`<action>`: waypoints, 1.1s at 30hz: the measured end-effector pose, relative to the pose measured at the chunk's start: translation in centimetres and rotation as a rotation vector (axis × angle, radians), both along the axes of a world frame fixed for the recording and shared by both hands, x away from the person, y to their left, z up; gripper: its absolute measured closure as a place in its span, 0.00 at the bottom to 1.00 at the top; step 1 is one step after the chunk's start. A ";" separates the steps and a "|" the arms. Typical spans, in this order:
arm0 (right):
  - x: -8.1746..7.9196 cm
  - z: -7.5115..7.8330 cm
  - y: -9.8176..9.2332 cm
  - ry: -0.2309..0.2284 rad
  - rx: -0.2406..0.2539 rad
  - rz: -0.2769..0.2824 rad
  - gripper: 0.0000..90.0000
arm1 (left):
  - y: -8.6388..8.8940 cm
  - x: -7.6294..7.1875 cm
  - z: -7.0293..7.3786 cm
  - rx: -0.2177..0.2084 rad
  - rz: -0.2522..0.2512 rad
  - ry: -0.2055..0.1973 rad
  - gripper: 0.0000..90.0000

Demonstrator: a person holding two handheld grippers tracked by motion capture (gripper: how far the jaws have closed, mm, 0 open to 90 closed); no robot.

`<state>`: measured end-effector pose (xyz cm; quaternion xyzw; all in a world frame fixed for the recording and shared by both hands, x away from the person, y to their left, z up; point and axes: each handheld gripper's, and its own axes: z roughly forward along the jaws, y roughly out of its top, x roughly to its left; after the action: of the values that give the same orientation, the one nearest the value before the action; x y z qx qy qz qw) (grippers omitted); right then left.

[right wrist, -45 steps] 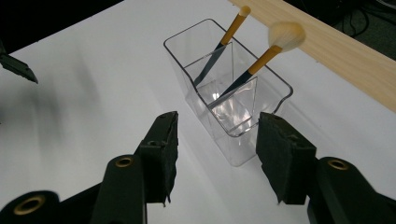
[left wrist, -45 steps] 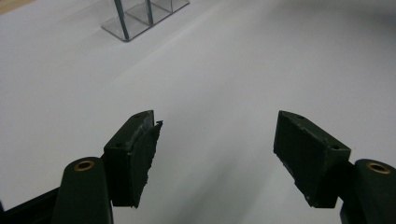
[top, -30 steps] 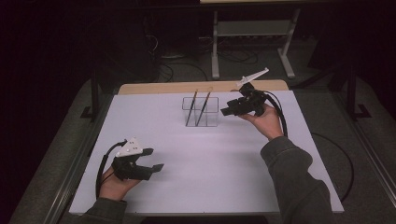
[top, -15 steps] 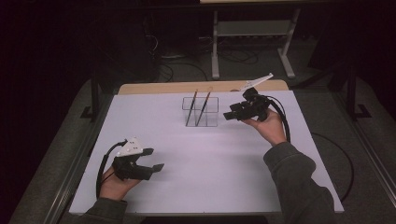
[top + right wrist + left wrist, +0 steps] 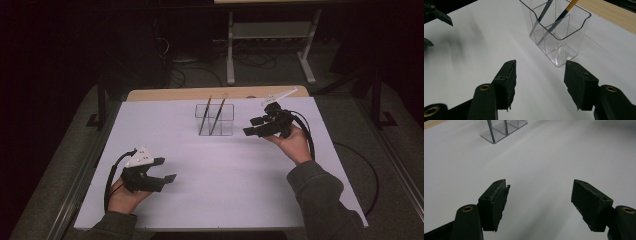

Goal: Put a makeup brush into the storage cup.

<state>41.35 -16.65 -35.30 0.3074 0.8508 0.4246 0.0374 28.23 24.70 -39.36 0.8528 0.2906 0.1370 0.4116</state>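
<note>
A clear divided holder [image 5: 215, 119] stands near the far edge of the white surface [image 5: 225, 170], two pencils [image 5: 211, 116] leaning inside it. The right hand-held gripper [image 5: 248, 129] hovers just beside it, jaws empty and just opening wider. The left hand-held gripper [image 5: 167, 170] (well apart, near the front) rests open and empty.

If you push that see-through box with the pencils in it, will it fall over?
Probably it could tip. The clear box looks tall and narrow with thin walls, so likely light. The two pencils lean and stick out above its rim, which may make it top-heavy. Its smooth base might also slide on the white table.
</note>
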 end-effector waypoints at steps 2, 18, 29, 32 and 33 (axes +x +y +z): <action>-0.2 -0.1 -0.2 0.002 0.003 0.000 0.46 | 0.0 0.0 0.0 0.004 -0.004 -0.002 0.31; -1.6 -0.9 -0.7 -0.017 0.012 0.005 0.44 | -0.1 0.4 -0.1 -0.011 0.018 -0.012 0.30; -2.4 -1.3 -1.0 -0.013 0.015 -0.003 0.41 | 0.0 0.5 0.0 -0.013 0.027 -0.013 0.29; -2.7 -1.4 -1.2 -0.019 0.019 -0.006 0.40 | 0.0 0.5 0.0 -0.019 0.028 -0.019 0.29; -2.7 -1.5 -1.3 -0.011 0.020 -0.008 0.39 | 0.0 0.5 0.0 -0.021 0.028 -0.019 0.29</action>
<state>38.62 -17.91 -36.78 0.3089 0.8450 0.4346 0.0406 28.71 24.70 -39.38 0.8429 0.3003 0.1477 0.4214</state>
